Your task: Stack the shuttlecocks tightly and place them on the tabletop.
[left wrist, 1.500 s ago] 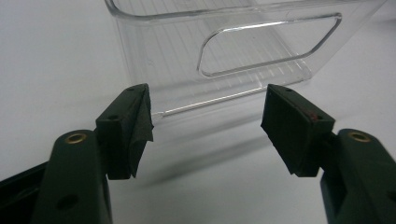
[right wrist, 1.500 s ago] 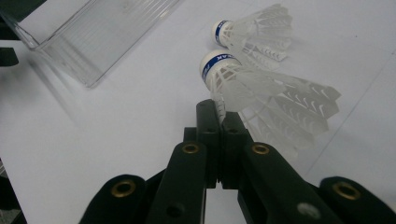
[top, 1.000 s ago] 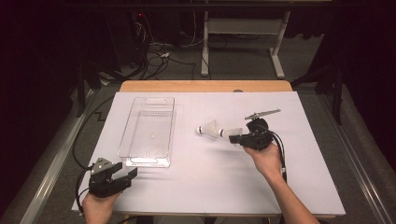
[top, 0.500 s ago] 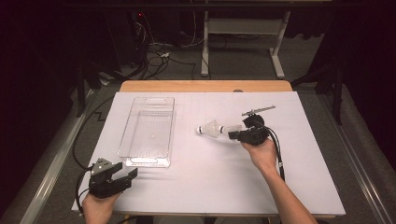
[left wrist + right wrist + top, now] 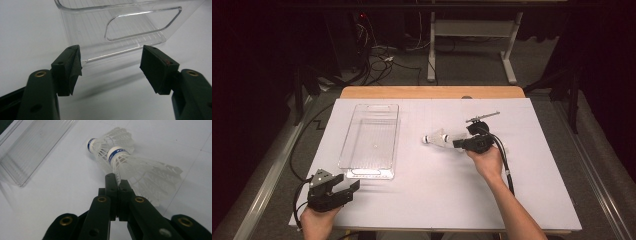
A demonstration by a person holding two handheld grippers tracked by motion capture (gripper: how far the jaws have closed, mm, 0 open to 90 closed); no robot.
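Lower left of the high view: the left gripper (image 5: pixel 343 190) rests near the table's front edge, jaws spread wide with nothing between them; its own view looks at the handled end wall of the clear plastic bin (image 5: pixel 130 27), close ahead but untouched. This hand has not shifted over the last second. Right of centre, the right gripper (image 5: pixel 458 143) has edged forward and slightly down, toward the two shuttlecocks (image 5: pixel 438 138); a second ago it sat a little farther back from them. Its jaws are clenched together; in the right gripper view their tips (image 5: pixel 116 180) meet the skirt of the nearer shuttlecock (image 5: pixel 140 173), though whether a strand is pinched cannot be told. The farther shuttlecock (image 5: pixel 110 141) lies just beside it, skirts touching. Judgement: a pick-up is in hand, with the bin the likely destination; nothing is in it yet. The work surface is a white sheet (image 5: pixel 422 200) over a wooden table (image 5: pixel 432 92). Beyond, upper frame: dark floor, loose cables (image 5: pixel 382 55), a white table frame (image 5: pixel 472 30).
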